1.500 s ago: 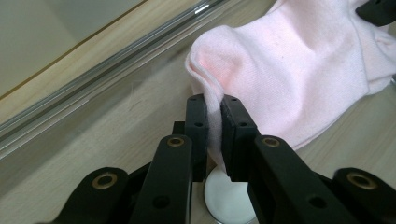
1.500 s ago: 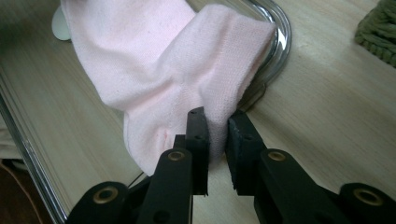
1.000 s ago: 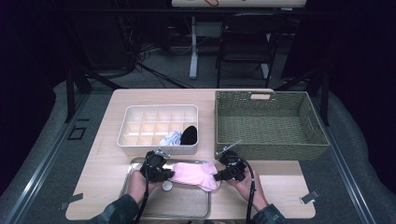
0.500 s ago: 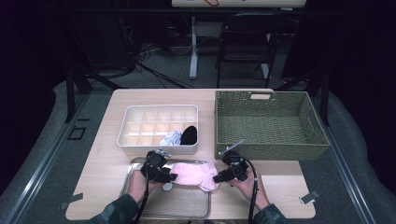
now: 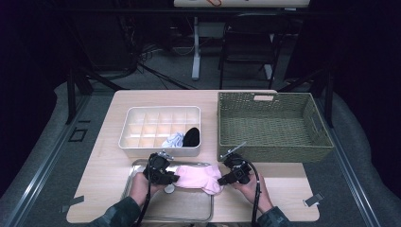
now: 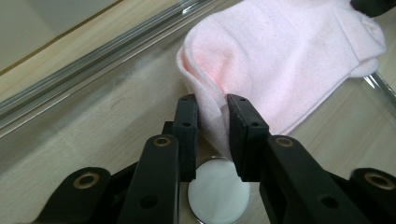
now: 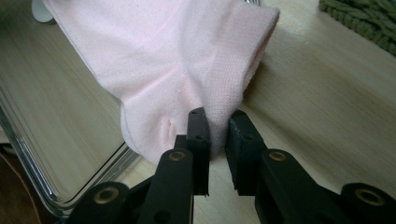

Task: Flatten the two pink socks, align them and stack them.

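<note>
You have the pink sock stretched between your two tools, its long axis running left to right across the near edge of the surface, partly over the metal tray. Your left tool has just been closing and now pinches a fold at one end of the sock, jaws narrow with fabric between them. Your right tool has likewise just been closing and grips the other end, at the cuff-side bulge, just off the tray's edge. Both hands sit equally near the sock, one at each end.

Beyond the sock, straight ahead of your left hand, stands the white divided organizer, with a white sock and a black sock already in its near compartments. The woven basket lies ahead of your right hand, empty. A small round disc lies on the tray beneath your left tool. Judging by this, a fold end-to-end comes next, and nothing blocks it.
</note>
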A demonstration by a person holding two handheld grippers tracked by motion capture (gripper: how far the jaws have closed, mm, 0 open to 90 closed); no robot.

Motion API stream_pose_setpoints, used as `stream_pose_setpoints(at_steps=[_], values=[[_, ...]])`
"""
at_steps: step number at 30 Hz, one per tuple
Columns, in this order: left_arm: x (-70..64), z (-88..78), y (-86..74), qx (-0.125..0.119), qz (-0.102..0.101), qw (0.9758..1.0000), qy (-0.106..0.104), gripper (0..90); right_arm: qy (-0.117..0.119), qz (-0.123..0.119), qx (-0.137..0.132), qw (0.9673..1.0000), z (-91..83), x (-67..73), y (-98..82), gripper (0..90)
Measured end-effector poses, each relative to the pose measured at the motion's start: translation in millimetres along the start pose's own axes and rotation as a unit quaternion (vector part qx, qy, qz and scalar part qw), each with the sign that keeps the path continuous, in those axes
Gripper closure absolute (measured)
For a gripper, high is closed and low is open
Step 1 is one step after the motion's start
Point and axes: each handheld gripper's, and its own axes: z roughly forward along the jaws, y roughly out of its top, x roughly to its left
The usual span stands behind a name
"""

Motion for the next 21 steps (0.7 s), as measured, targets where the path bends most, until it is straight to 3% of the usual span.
stream_pose_setpoints(at_steps=[5,8,9,10,11,21], values=[[-3.5,2.5,0.4,0.001,0.006,1.0,-0.005,75.9,0.008,0.008,-0.012,0.9999,-2.0,-1.3,-1.0,80.8],[-4.2,4.1,1.0,0.0,0.006,1.0,-0.006,76.5,0.002,0.0,-0.006,1.0,-6.8,-3.5,-1.4,80.8],[-4.5,4.8,1.3,-0.003,0.001,1.0,-0.007,76.5,-0.005,-0.006,0.016,0.9998,-11.3,-4.4,-0.4,80.8],[-5.0,5.1,1.9,-0.002,0.001,1.0,-0.007,76.5,-0.004,-0.007,0.019,0.9998,-15.2,-4.6,-0.6,80.8],[-6.0,5.7,2.4,-0.006,0.002,1.0,-0.006,76.4,0.001,0.0,-0.011,0.9999,-12.7,-4.2,-2.5,80.8],[-9.8,9.6,5.2,-0.007,0.011,0.9999,-0.01,78.0,0.008,0.006,-0.02,0.9997,-18.9,-7.0,-4.8,80.9]])
